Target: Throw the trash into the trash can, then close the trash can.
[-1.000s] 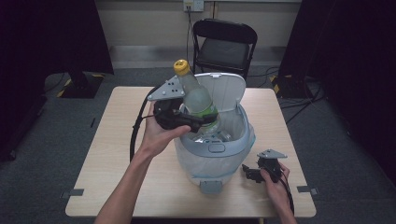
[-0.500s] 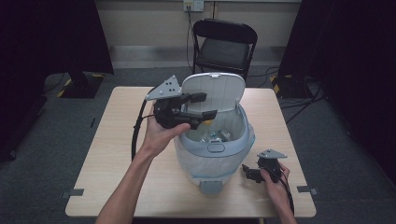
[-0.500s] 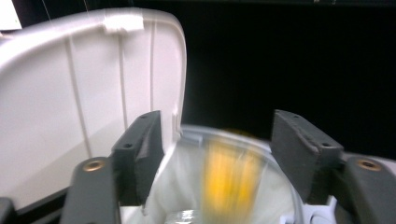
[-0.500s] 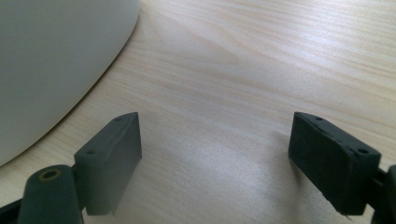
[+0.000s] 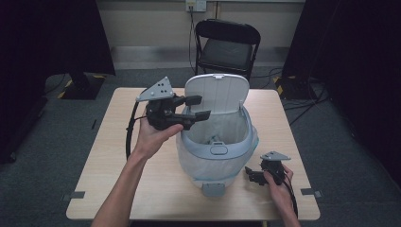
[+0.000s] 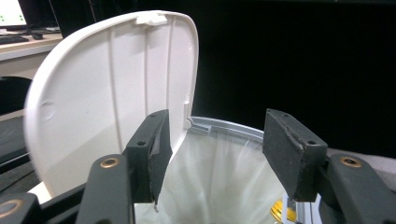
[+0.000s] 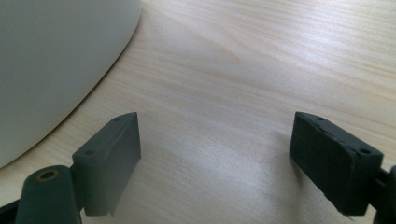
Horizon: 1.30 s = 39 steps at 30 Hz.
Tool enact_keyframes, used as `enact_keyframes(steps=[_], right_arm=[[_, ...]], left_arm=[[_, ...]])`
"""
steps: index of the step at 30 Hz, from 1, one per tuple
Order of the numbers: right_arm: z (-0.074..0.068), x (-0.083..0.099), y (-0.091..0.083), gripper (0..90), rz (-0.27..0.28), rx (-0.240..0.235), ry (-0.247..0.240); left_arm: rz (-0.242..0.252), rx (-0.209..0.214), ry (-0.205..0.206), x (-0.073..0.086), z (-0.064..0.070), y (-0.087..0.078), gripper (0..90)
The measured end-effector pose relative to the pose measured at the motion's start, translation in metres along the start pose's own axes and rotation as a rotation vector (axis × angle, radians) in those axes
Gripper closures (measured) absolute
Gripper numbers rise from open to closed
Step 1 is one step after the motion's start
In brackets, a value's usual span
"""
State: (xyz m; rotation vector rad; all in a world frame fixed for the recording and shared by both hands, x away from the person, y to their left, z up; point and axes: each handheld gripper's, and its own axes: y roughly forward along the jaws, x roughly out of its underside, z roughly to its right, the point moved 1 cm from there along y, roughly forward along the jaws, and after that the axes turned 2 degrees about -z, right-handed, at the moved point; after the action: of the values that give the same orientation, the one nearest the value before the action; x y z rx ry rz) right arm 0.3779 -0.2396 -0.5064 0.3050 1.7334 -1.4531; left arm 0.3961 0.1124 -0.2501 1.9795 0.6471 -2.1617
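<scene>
From the high view, the left gripper (image 5: 191, 107) is held above the left rim of a grey-white trash bin (image 5: 215, 151) that stands on the wooden table (image 5: 118, 161), its white lid (image 5: 216, 92) raised upright at the back. The jaws are spread wide with nothing between them. The left gripper view adds what the overhead angle hides: the ribbed underside of the lid (image 6: 107, 88) fills the space behind the left jaw, the translucent bin liner (image 6: 219, 177) drapes down inside the rim, and a bit of yellow (image 6: 280, 212) shows low in the bin beside the right jaw, too little of it showing to name. From above, something pale lies in the bottom of the bin (image 5: 213, 141), but it is unclear what. The right gripper (image 5: 257, 176) rests on the table just beside the bin's right side; the right gripper view shows its jaws wide apart and empty over bare wood grain, with the bin's curved wall (image 7: 56, 60) at the upper left.
</scene>
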Motion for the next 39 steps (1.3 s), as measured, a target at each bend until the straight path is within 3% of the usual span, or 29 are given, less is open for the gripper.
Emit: enact_keyframes(steps=[2,4,12,21,31,39], right_arm=[[0.000,0.000,0.000,15.5,0.001,0.000,-0.001],[0.000,0.000,0.000,15.5,0.000,0.000,0.000],[0.000,0.000,0.000,15.2,0.000,-0.001,-0.001],[0.000,0.000,0.000,15.2,0.000,-0.001,-0.001],[0.000,0.000,0.000,15.2,-0.001,-0.001,-0.001],[0.000,0.000,0.000,15.1,-0.003,-0.003,0.003]], left_arm=[[-0.007,-0.015,-0.004,0.002,-0.003,-0.003,43.2],[0.007,-0.005,-0.048,0.006,-0.006,-0.006,44.0],[0.011,-0.042,-0.072,0.016,-0.017,-0.020,44.8],[-0.001,-0.149,-0.071,0.025,-0.032,-0.037,37.8],[-0.007,-0.239,-0.095,0.033,-0.048,-0.057,34.7],[-0.021,-0.291,-0.118,0.034,-0.072,-0.053,33.7]])
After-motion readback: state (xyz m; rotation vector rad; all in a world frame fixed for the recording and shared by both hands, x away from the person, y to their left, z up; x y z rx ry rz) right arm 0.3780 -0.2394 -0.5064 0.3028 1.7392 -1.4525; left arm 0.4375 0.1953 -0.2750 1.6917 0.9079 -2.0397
